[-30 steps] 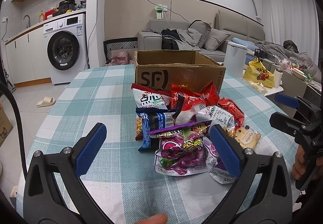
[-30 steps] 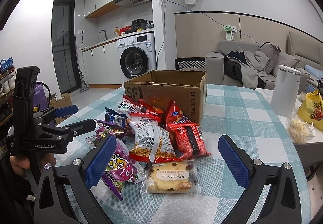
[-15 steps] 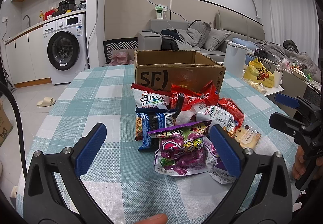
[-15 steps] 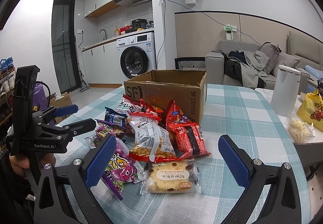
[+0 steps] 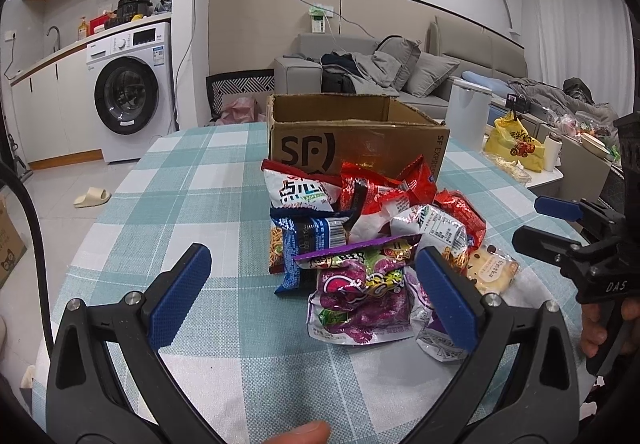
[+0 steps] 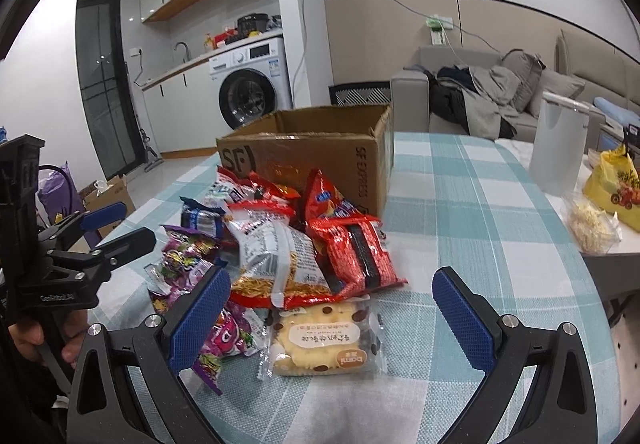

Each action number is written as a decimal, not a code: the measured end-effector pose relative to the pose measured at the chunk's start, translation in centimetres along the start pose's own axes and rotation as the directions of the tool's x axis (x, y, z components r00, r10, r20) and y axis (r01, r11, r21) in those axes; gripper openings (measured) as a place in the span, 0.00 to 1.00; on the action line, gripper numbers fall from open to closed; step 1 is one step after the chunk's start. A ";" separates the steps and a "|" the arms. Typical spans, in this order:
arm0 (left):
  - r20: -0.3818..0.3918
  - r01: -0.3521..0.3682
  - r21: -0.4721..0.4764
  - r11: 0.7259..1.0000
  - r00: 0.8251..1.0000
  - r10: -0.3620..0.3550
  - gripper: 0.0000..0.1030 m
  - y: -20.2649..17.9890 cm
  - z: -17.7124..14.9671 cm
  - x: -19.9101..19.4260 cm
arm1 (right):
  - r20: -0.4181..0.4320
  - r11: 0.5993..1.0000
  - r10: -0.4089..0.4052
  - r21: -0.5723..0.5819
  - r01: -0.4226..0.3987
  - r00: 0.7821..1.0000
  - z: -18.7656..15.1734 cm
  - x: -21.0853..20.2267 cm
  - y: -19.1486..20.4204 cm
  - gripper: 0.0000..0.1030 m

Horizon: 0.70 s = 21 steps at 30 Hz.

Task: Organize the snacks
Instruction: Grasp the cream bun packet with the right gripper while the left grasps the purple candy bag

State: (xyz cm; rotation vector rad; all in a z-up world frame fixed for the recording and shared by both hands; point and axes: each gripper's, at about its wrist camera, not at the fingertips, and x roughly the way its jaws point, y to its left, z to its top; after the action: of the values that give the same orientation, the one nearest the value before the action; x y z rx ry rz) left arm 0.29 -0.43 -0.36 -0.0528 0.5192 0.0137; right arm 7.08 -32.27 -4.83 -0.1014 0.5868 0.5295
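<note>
- I had both claws spread wide and empty: the left gripper point(image 5: 312, 298) low in its frame, the right gripper point(image 6: 330, 318) likewise.
- The snack pile point(image 5: 372, 228) lay mid-frame on the checked tablecloth point(image 5: 180, 180), just in front of the open cardboard box point(image 5: 352, 132).
- The cake packet point(image 6: 324, 340) sat directly between my right claw's pads, long axis across the frame, so the right hand was nearer it.
- The purple bag point(image 5: 360, 296) lay ahead of my left claw; whether it touched the right-hand pad I could not tell.

Home interior, open-plan: washing machine point(image 5: 127, 102) under a kitchen counter point(image 5: 60, 52), sofa point(image 5: 384, 80) right of the washing machine.
</note>
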 end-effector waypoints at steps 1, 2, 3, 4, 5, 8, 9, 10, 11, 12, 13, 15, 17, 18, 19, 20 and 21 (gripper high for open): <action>-0.009 0.003 0.000 1.000 1.000 -0.003 0.99 0.0 0.0 0.1 | -0.022 1.000 -0.012 -0.003 0.012 1.000 -0.1 0.3 0.0 1.00; -0.018 0.009 -0.001 1.000 1.000 -0.009 0.99 0.0 0.0 0.2 | -0.046 1.000 -0.026 -0.014 0.026 0.999 -0.2 0.7 0.0 1.00; -0.028 0.016 -0.003 1.000 0.999 -0.016 0.99 0.0 0.0 0.4 | -0.068 0.999 -0.040 -0.023 0.039 0.997 -0.3 1.0 0.0 1.00; -0.036 0.018 -0.006 1.000 0.999 -0.019 0.99 0.1 0.0 0.5 | -0.087 0.998 -0.053 -0.029 0.050 0.995 -0.4 1.3 -0.1 1.00; -0.043 0.019 -0.012 1.000 0.999 -0.020 0.99 0.1 0.0 0.6 | -0.104 0.998 -0.055 -0.033 0.052 0.993 -0.5 1.5 -0.2 1.00; -0.088 0.035 -0.024 0.999 0.995 -0.037 0.99 0.3 0.1 1.2 | -0.157 0.998 -0.056 -0.029 0.052 0.986 -0.8 2.1 -0.5 1.00; -0.104 0.040 -0.029 0.999 0.994 -0.043 0.99 0.4 0.1 1.5 | -0.173 0.998 -0.053 -0.029 0.048 0.984 -1.0 2.3 -0.5 1.00; -0.116 0.044 -0.038 0.998 0.992 -0.048 0.99 0.5 0.1 1.8 | -0.191 0.998 -0.051 -0.030 0.046 0.980 -1.1 2.5 -0.6 1.00; -0.128 0.045 -0.044 0.998 0.991 -0.050 0.99 0.6 0.1 2.0 | -0.212 0.998 -0.054 -0.034 0.048 0.976 -1.3 2.7 -0.5 1.00; -0.139 0.046 -0.048 0.998 0.989 -0.053 0.99 0.6 0.1 2.3 | -0.228 0.998 -0.055 -0.035 0.048 0.972 -1.4 2.9 -0.5 1.00; -0.152 0.049 -0.052 0.997 0.987 -0.056 0.99 0.7 0.1 2.6 | -0.244 0.998 -0.054 -0.033 0.047 0.968 -1.6 3.3 -0.5 1.00; -0.175 0.059 -0.061 0.996 0.982 -0.069 0.99 0.8 0.2 3.2 | -0.272 0.999 -0.046 -0.029 0.039 0.961 -1.9 3.8 -0.5 1.00; -0.190 0.063 -0.064 0.996 0.979 -0.074 0.99 0.8 0.2 3.7 | -0.296 0.999 -0.043 -0.034 0.034 0.954 -2.1 4.3 -0.4 1.00; -0.200 0.061 -0.059 0.996 0.977 -0.072 0.99 0.7 0.3 3.9 | -0.303 0.999 -0.043 -0.036 0.033 0.952 -2.1 4.5 -0.3 1.00; -0.212 0.057 -0.051 0.997 0.975 -0.067 0.99 0.6 0.2 4.3 | -0.308 0.999 -0.039 -0.036 0.030 0.951 -2.1 4.6 -0.3 1.00; -0.220 0.056 -0.046 0.997 0.973 -0.065 0.99 0.4 0.2 4.4 | -0.313 0.999 -0.033 -0.035 0.023 0.949 -2.2 4.7 -0.2 1.00; -0.229 0.056 -0.041 0.998 0.971 -0.064 0.99 0.3 0.2 4.7 | -0.316 0.999 -0.029 -0.034 0.019 0.948 -2.3 4.8 -0.2 1.00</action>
State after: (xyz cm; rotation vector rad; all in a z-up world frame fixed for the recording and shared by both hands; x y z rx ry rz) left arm 4.42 -0.14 -2.56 -0.1046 0.7494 -0.0432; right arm 9.42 -30.84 -9.37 -0.2258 0.8907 0.5024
